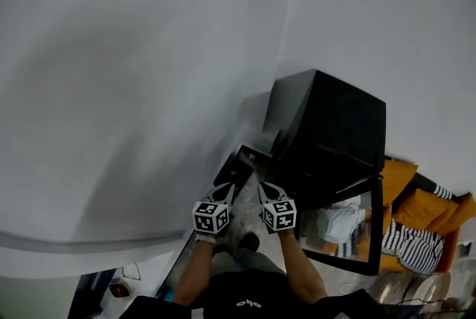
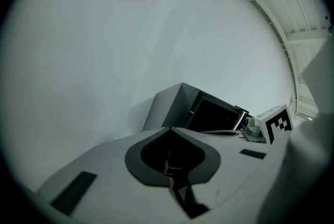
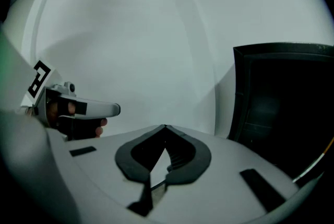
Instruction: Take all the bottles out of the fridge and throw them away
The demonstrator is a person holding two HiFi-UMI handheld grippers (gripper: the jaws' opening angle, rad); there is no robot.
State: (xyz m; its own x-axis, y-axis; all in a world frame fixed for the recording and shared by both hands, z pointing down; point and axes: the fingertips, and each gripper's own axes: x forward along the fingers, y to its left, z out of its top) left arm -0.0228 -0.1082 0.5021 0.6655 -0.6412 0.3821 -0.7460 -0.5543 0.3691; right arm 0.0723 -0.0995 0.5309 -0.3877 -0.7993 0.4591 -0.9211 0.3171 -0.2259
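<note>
A black mini fridge (image 1: 327, 131) stands against the white wall, and its door (image 1: 374, 224) hangs open toward the lower right. No bottle can be made out in any view. My left gripper (image 1: 226, 191) and right gripper (image 1: 270, 189) are held side by side in the air in front of the fridge's left corner. The left gripper (image 2: 170, 128) has its jaws meeting at the tip with nothing between them, and the fridge (image 2: 209, 112) lies ahead to its right. The right gripper (image 3: 165, 127) is likewise shut and empty, with the fridge (image 3: 284, 108) at its right.
An orange seat (image 1: 431, 217) with a striped cloth (image 1: 405, 247) sits right of the fridge door. Pale things (image 1: 343, 221) show in the open door area. A white wall (image 1: 134, 72) fills the left side. The left gripper (image 3: 78, 108) shows in the right gripper view.
</note>
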